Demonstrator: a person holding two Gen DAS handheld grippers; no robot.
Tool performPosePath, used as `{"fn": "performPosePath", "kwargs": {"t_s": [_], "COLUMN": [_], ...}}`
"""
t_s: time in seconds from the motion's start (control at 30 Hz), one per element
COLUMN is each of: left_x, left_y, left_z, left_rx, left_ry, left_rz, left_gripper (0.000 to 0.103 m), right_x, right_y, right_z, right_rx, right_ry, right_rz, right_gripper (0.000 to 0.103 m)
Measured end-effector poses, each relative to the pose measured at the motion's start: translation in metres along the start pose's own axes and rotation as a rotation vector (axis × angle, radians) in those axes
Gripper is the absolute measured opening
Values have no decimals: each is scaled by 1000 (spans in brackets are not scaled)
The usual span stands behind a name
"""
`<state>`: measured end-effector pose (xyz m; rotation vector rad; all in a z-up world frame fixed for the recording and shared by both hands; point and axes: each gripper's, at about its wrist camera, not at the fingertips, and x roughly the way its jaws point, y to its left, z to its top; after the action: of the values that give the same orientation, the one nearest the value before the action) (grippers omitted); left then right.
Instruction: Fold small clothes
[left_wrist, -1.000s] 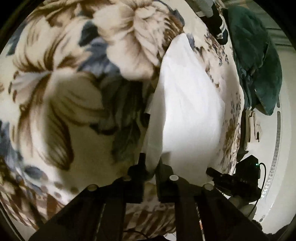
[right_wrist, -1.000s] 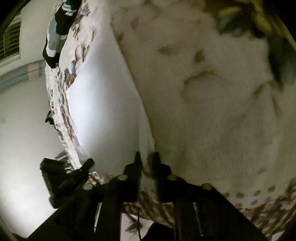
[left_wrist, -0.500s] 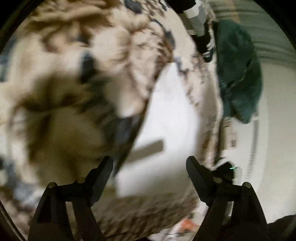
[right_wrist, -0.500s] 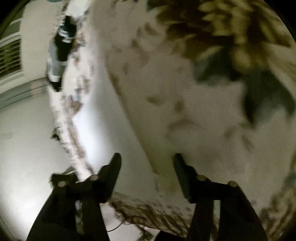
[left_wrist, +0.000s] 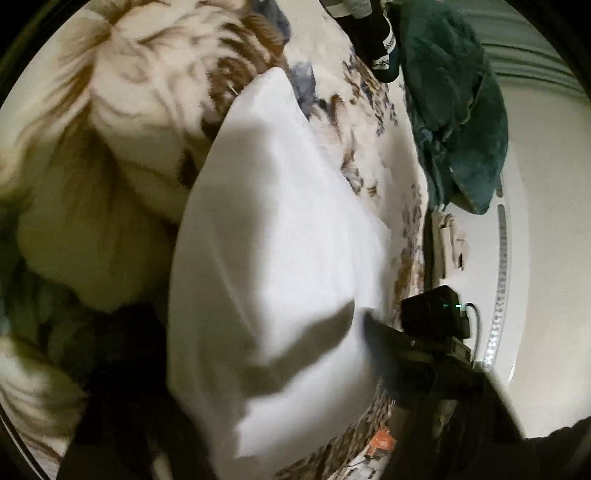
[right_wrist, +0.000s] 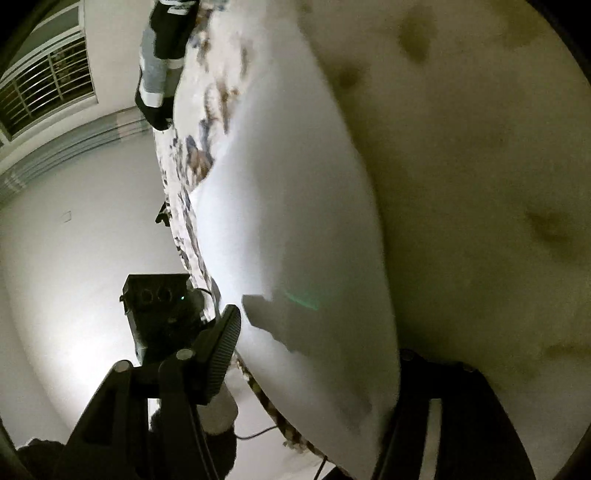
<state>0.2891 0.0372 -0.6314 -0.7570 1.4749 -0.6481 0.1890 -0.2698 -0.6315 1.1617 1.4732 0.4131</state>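
A white cloth (left_wrist: 273, 266) lies folded flat on the floral blanket (left_wrist: 110, 155); it also shows in the right wrist view (right_wrist: 295, 221). My left gripper (left_wrist: 243, 373) is open and low over the cloth's near end, its fingers (left_wrist: 388, 350) spread to either side; the left finger is dark and blurred. My right gripper (right_wrist: 317, 350) is open, its fingers (right_wrist: 221, 347) straddling the cloth's near edge. Neither holds anything.
A dark green garment (left_wrist: 454, 92) and a black-and-grey garment (left_wrist: 376, 37) lie at the blanket's far end; the latter shows in the right wrist view (right_wrist: 162, 62). The other gripper's camera (left_wrist: 436, 314) is close by. White floor (right_wrist: 74, 258) lies beside the blanket.
Both grippers, shut on the cloth's near edge a second ago, opened and let it go. The cloth now lies flat and both grippers have dropped closer over it.
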Motion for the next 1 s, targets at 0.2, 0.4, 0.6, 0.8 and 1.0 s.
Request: {"fn": "performPosePath", "kwargs": {"t_s": [0.2, 0.4, 0.6, 0.8, 1.0], "left_x": [-17, -59, -103, -131, -115], "left_y": [-26, -70, -123, -160, -153], "left_z": [1, 32, 116, 239, 346], "left_rx": [41, 87, 161, 224, 236], "left_ry": [-20, -57, -149, -279, -326], "left_rz": [11, -18, -36, -27, 62], "left_gripper": [15, 15, 15, 15, 19], "right_x": [-8, -34, -51, -39, -2], "right_y": [37, 110, 215, 303, 338], "right_z": [-2, 9, 69, 178, 289], "right_rx": [-49, -144, -270, -379, -413], "right_ry": [-39, -75, -160, -270, -310], "right_rz": [-68, -97, -98, -60, -65], "right_gripper": [12, 12, 12, 11, 12]}}
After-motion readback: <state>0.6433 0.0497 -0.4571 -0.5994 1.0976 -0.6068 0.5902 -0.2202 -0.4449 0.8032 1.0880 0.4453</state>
